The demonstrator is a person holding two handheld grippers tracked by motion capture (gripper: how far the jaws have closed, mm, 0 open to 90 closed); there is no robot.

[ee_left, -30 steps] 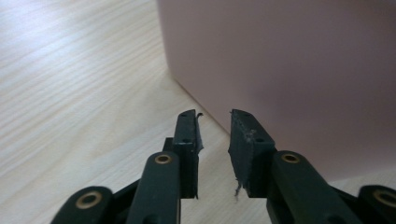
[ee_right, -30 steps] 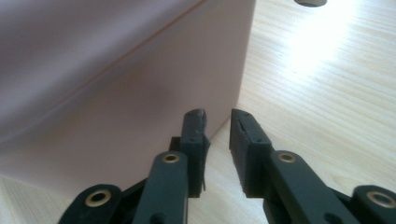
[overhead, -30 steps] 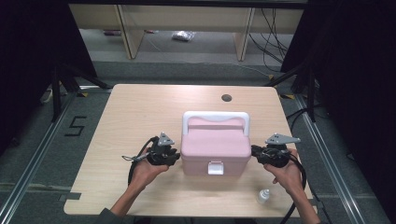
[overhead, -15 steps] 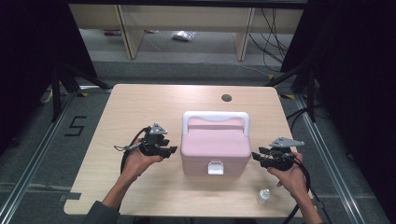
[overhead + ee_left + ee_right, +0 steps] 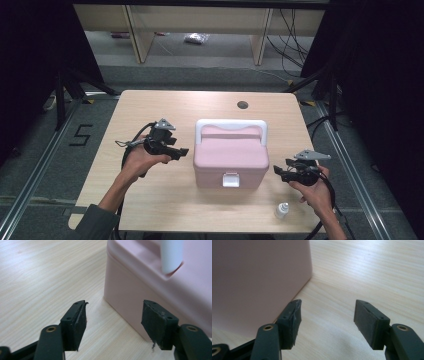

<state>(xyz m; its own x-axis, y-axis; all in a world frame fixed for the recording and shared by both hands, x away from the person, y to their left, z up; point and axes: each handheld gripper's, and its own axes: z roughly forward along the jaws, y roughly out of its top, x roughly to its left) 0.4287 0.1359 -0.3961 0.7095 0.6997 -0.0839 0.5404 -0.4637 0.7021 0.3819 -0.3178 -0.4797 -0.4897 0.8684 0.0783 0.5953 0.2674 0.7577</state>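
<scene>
A pink lidded box [image 5: 231,159] with a white handle [image 5: 231,125] and a white front latch [image 5: 230,179] stands in the middle of the wooden table [image 5: 150,105]. My left gripper [image 5: 181,151] hovers just left of the box, apart from it, pointing at its side [image 5: 125,297]. Its jaws have just been opening and hold nothing [image 5: 113,320]. My right gripper [image 5: 278,172] sits just right of the box, near the table. Its jaws have also just been opening, with only bare table between them [image 5: 327,322]. The box's pink wall [image 5: 259,282] rises at the left of the right gripper view.
A small white bottle [image 5: 282,210] stands near the table's front edge, just left of my right wrist. A round cable hole [image 5: 242,105] lies at the back of the table. Dark stands and cables flank the table on both sides.
Both grippers were against the box's sides with narrow jaws; both have drawn outward from it and their jaws have spread. The left hand has risen. The box has not moved.
</scene>
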